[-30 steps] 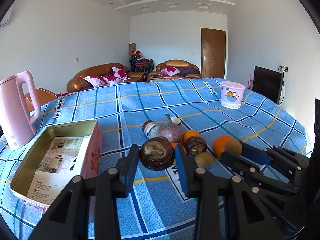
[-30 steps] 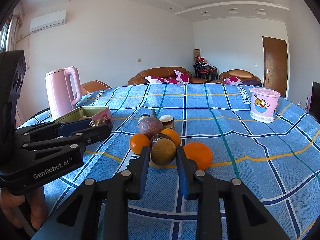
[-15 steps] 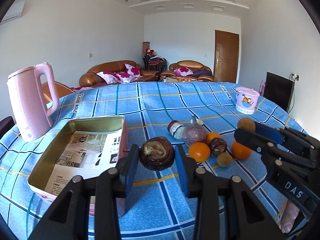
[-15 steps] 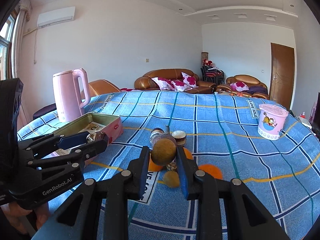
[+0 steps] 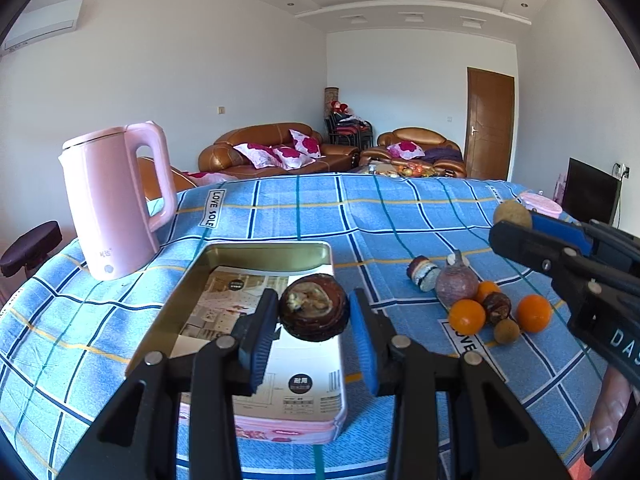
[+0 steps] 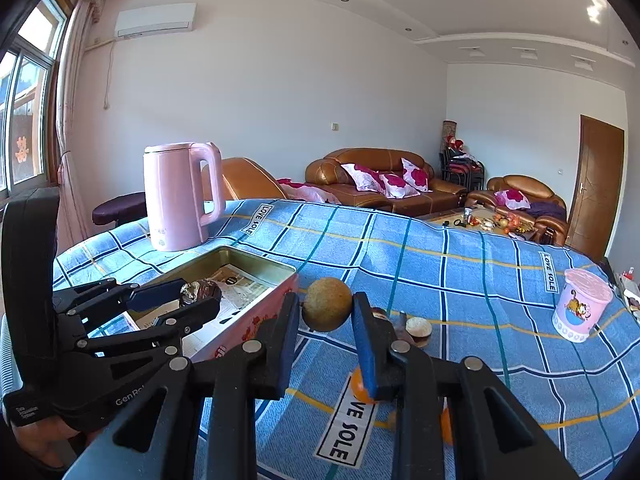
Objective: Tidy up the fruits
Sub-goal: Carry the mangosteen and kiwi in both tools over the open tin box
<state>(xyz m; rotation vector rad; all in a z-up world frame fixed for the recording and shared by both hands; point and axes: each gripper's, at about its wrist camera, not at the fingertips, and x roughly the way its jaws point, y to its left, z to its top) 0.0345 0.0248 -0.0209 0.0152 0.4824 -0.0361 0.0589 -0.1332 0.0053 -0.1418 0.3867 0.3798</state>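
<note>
left gripper [image 5: 314, 312]: clamped on dark fruit [image 5: 313, 306], over tin [image 5: 256, 246]
right gripper [image 6: 326, 312]: clamped on tan fruit [image 6: 327, 304], beside tin
tin: no fruit inside
pile [image 5: 486, 308] right of tin: unsorted

The right gripper [image 6: 326, 314] clamps a round tan fruit [image 6: 327, 304] above the blue checked table [image 6: 460, 280]. At left, the left gripper [image 6: 192, 298] grips a dark brown fruit [image 6: 200, 291] over the open tin box [image 6: 256, 270] (paper lies inside). A pink kettle [image 6: 178, 196] stands behind the box; a pink cup [image 6: 580, 306] sits far right.
</note>
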